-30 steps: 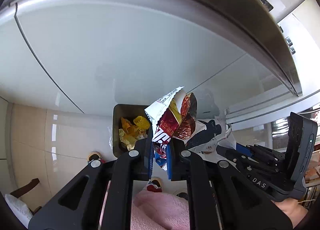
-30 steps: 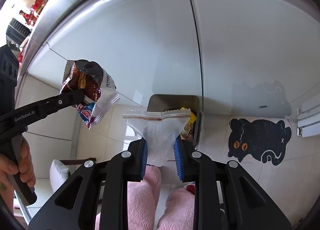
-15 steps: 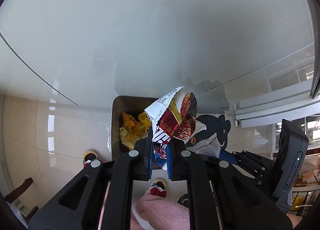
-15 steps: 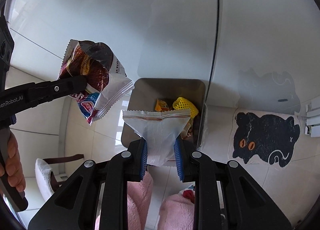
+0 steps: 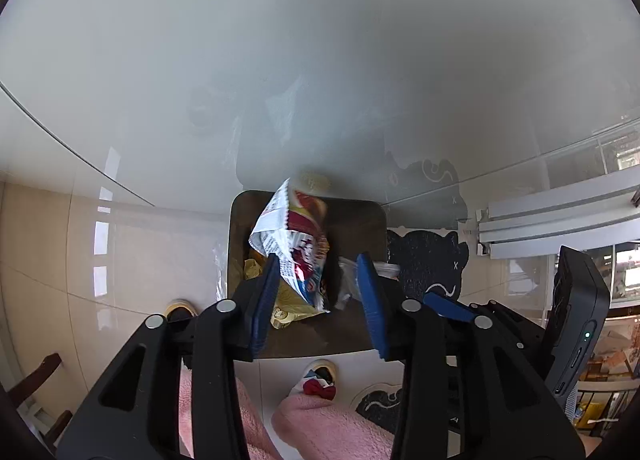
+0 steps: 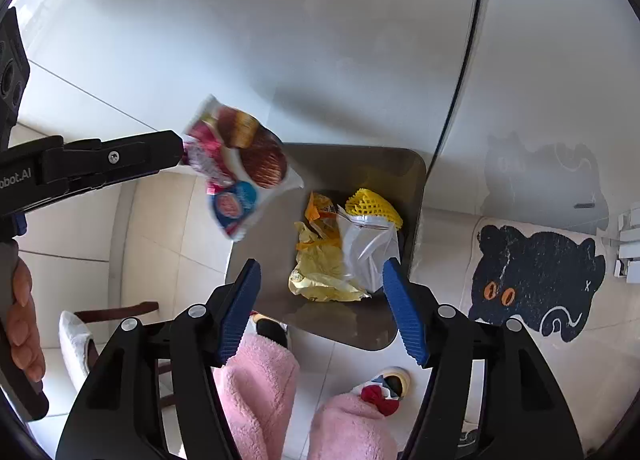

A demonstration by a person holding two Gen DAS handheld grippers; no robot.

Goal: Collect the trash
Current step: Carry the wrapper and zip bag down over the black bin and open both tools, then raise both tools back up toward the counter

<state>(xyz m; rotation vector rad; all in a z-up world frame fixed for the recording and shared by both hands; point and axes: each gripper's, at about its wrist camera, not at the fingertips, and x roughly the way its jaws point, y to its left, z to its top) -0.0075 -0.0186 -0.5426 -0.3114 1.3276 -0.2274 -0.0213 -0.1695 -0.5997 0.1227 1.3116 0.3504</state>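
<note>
A dark open trash bin (image 6: 404, 172) stands on the floor below both grippers; it also shows in the left wrist view (image 5: 360, 216). It holds yellow wrappers (image 6: 320, 272), a yellow foam net (image 6: 372, 202) and a clear zip bag (image 6: 370, 248). My left gripper (image 5: 320, 292) is open; a red and white snack wrapper (image 5: 296, 248) falls blurred between its fingers over the bin. In the right wrist view the wrapper (image 6: 240, 168) is just off the left gripper's tip. My right gripper (image 6: 322, 308) is open and empty above the bin.
A glass tabletop edge (image 6: 460, 80) curves over the bin. A black cat-shaped mat (image 6: 536, 280) lies on the tiled floor to the right. Pink-clad legs (image 6: 260, 380) and slippers are below. A chair leg (image 6: 116, 312) is at left.
Both grippers have opened. The clear zip bag has dropped from the right gripper into the bin. The snack wrapper has left the left gripper and is falling.
</note>
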